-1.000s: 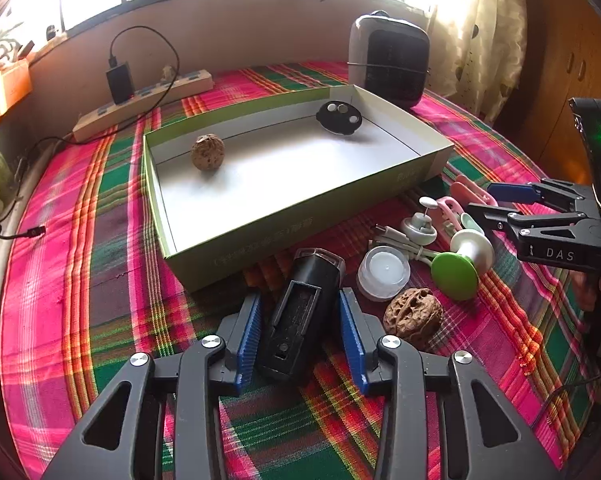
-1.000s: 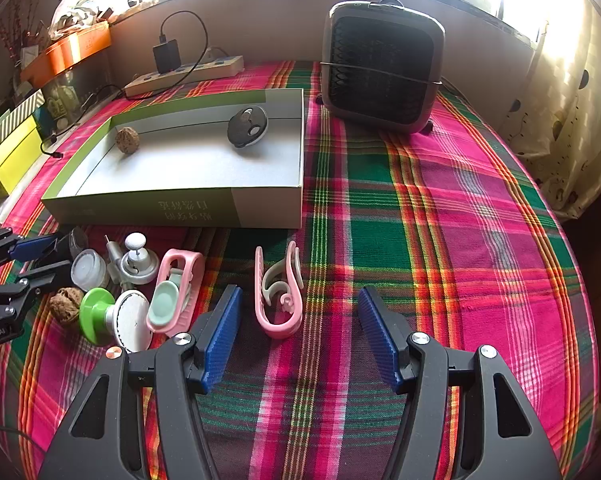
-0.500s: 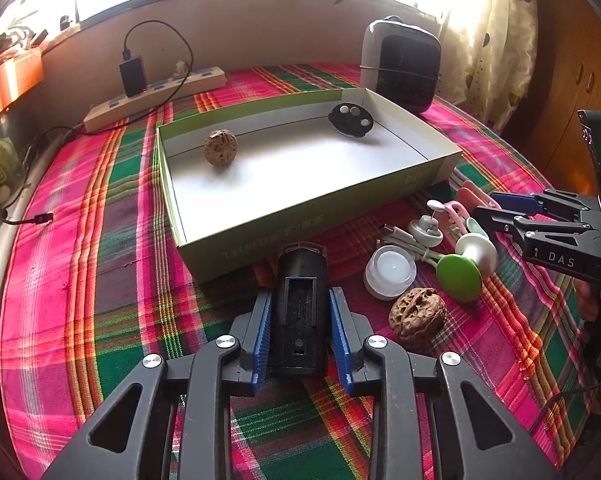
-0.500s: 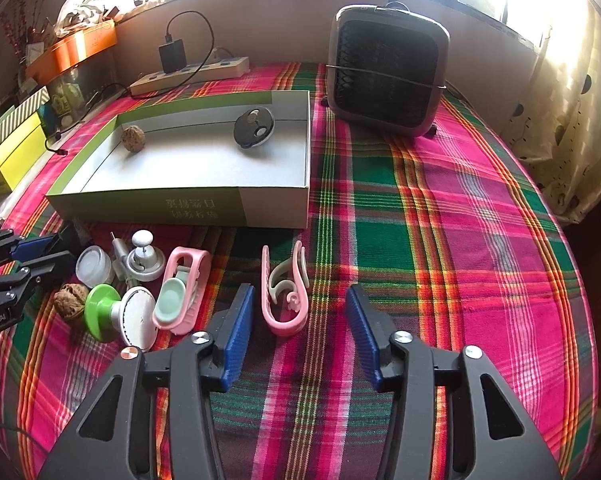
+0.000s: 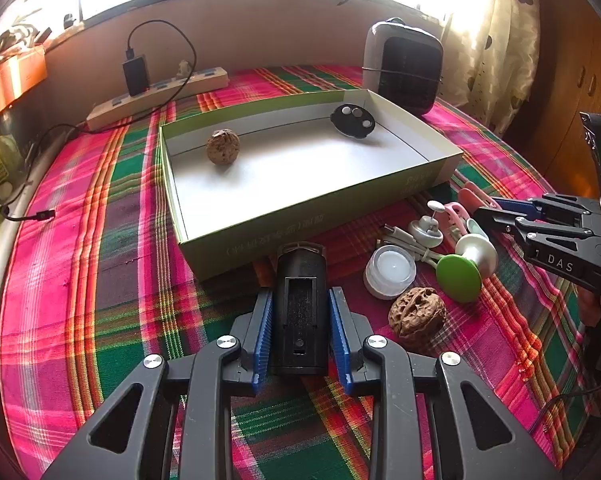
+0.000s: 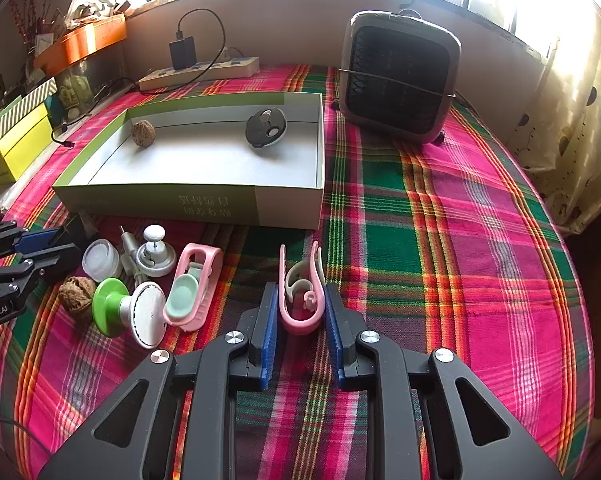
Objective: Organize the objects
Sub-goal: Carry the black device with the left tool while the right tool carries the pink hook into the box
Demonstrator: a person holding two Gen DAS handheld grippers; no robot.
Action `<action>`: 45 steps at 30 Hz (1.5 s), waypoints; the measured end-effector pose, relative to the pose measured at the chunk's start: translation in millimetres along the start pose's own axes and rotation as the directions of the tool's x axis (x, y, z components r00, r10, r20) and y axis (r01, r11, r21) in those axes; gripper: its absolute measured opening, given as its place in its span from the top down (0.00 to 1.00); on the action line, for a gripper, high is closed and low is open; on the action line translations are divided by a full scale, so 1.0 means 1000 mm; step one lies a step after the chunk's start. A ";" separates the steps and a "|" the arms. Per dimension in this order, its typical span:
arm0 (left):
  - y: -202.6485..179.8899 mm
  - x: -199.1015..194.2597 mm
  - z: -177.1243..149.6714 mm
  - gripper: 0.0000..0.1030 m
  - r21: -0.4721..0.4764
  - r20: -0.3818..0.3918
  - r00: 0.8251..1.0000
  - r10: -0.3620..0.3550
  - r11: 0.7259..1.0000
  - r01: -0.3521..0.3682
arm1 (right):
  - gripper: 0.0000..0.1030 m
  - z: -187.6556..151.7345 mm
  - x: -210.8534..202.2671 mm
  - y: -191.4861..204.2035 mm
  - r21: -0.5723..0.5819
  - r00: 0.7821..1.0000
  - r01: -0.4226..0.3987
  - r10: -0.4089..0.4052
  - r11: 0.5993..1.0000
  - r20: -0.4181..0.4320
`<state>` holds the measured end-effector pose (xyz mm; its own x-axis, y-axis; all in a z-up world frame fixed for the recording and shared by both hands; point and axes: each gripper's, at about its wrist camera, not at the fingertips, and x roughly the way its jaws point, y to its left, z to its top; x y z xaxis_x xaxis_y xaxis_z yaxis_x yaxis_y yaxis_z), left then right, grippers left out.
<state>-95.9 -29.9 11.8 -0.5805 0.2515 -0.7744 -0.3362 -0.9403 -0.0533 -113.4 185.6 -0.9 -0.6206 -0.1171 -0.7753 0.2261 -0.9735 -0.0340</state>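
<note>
Your left gripper is gripping a black plastic block that is lying on the plaid cloth of the bench, the blue pads pressing on both of its long sides. The block is sitting straight between the fingers, its far end nearly touching the near wall of the open box. Just right of it are lying a walnut, a small white jar and a green-and-white knob.

Your right gripper is closing its jaws on a pink clip, and the pads are already meeting the clip's rounded near end on both sides. The clip's open prongs are pointing away from you toward the box. To the left of it a second pink clip is lying near the knob.

Inside the box a second walnut is resting at the far left and a black round fob at the far right. A grey heater is standing beyond the box.
</note>
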 end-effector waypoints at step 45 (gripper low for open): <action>0.010 -0.020 0.050 0.76 -0.041 0.070 0.998 0.000 0.999 0.003 | 0.78 0.073 -0.015 0.017 -0.040 0.987 -0.137 0.140 0.990 0.073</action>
<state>-124.5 -32.6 58.0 -0.6308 0.2672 -0.7285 -0.3071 -0.9482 -0.0818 -154.7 156.9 56.4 -0.6360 -0.2661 -0.7244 0.3392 -0.9395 0.0473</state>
